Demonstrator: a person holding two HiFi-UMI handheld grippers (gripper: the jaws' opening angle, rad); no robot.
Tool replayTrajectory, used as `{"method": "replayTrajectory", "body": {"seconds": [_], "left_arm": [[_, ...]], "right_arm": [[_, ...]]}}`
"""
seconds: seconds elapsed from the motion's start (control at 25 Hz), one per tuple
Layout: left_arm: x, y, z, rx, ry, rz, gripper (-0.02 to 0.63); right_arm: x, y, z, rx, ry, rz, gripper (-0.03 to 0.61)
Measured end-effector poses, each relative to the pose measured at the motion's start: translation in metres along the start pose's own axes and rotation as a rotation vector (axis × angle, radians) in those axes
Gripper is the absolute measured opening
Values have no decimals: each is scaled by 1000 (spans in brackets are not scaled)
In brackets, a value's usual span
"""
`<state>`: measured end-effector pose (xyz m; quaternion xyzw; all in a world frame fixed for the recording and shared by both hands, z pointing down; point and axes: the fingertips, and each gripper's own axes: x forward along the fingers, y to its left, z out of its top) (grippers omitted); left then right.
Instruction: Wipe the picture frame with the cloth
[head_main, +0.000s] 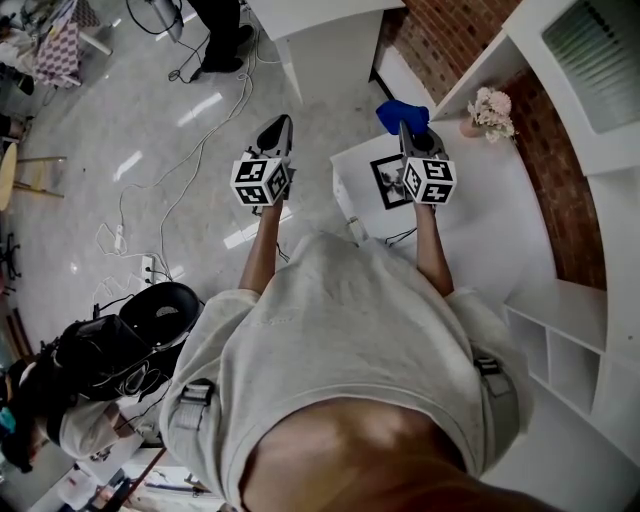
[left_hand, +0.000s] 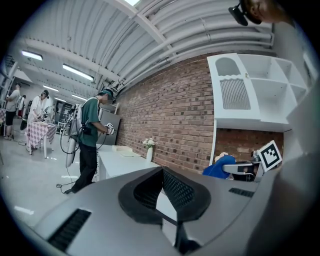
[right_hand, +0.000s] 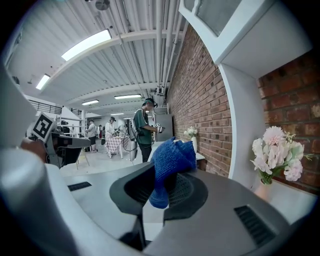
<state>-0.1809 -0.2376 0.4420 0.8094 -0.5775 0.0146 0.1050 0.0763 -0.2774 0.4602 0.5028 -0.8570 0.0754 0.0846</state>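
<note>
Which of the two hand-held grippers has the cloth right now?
The right hand-held gripper: its jaws are shut on the blue cloth. The left hand-held gripper has its jaws together with nothing between them.

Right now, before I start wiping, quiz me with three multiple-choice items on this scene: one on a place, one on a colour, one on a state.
1. Where is the picture frame?
A. lying on the white table
B. on the floor
C. on a wall shelf

2. What colour is the cloth?
A. red
B. blue
C. yellow

3. What is the right claw doing?
A. open and empty
B. shut on the frame
C. shut on the cloth

Answers:
1 A: the head view shows the frame lying on the table top, just under the right claw.
2 B: the cloth shows blue in all three views.
3 C: the right gripper view shows the cloth pinched between its jaws.
</note>
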Motion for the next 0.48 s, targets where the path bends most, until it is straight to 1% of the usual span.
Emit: {"method": "replayTrajectory", "body": {"seconds": [0.24, 0.48], "left_arm": [[-3, -5, -7, -2, 8, -2, 15], [-4, -5, -4, 8, 10, -4, 15]], "right_arm": [[-3, 2, -3, -8, 6, 7, 57], [-2, 4, -3, -9, 15, 15, 57]]}}
